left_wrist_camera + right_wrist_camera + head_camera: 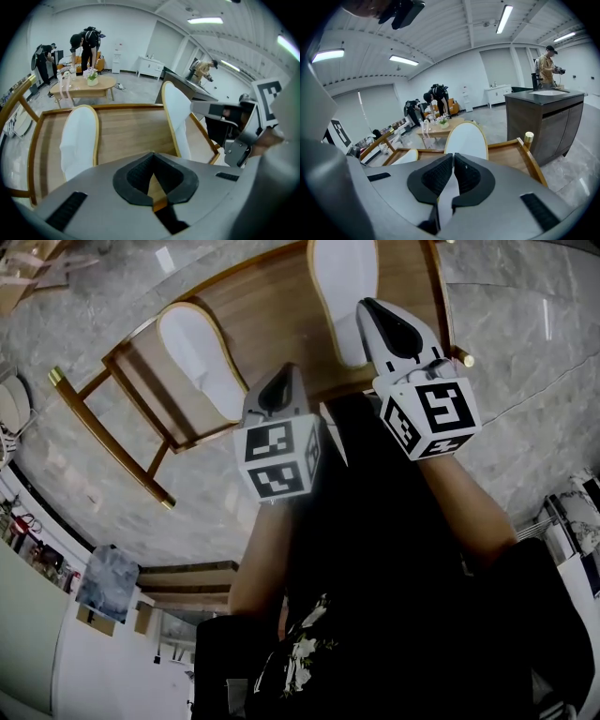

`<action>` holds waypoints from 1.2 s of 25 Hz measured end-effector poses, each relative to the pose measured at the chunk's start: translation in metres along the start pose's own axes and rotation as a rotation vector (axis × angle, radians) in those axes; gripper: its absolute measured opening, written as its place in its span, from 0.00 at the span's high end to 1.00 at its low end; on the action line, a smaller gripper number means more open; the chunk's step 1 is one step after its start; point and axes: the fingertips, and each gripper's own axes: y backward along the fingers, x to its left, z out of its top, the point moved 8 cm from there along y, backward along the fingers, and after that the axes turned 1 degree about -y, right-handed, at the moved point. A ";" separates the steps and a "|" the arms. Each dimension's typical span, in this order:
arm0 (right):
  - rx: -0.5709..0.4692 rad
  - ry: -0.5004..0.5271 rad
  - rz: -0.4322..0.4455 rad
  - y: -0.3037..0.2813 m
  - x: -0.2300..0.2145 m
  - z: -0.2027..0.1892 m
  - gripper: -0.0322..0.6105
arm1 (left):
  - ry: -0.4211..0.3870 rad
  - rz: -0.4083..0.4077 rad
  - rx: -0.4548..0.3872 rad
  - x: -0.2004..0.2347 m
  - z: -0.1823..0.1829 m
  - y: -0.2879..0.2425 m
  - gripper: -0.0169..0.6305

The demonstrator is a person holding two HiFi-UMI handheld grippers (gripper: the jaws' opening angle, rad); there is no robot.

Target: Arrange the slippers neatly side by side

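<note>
Left slipper (197, 357): 10 o'clock on rack (272, 315), flat. Right slipper (339, 287): 12 o'clock, well apart, tilted, edge pinched in right gripper (368, 306). Left gripper (281, 379): closed, empty. Side-by-side placement judged not yet done.

Far end of right slipper (339, 287) past head view's top edge, near end partly behind right gripper (368, 306).

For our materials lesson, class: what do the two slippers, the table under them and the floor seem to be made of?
Left slipper and right slipper: white, matte, soft-looking fabric, probably cloth, with a tan edge trim. Table: brown wood or veneer, with grain lines and a slight sheen. Floor: grey veined stone or tile, glossy, with light reflections.
</note>
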 end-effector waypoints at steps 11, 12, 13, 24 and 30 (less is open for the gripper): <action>-0.001 0.013 0.074 -0.010 0.060 0.000 0.93 | 0.049 0.048 -0.006 0.040 -0.019 0.034 0.97; 0.003 0.013 0.077 -0.010 0.065 -0.002 0.93 | 0.051 0.046 -0.007 0.042 -0.020 0.036 0.97; 0.007 0.014 0.081 -0.010 0.070 -0.003 0.93 | 0.053 0.044 -0.006 0.044 -0.022 0.037 0.97; 0.053 0.011 0.102 -0.026 0.106 -0.022 0.93 | 0.073 0.050 0.005 0.074 -0.035 0.051 0.97; 0.070 0.003 0.080 -0.038 0.115 -0.031 0.93 | 0.089 0.050 0.001 0.090 -0.041 0.058 0.97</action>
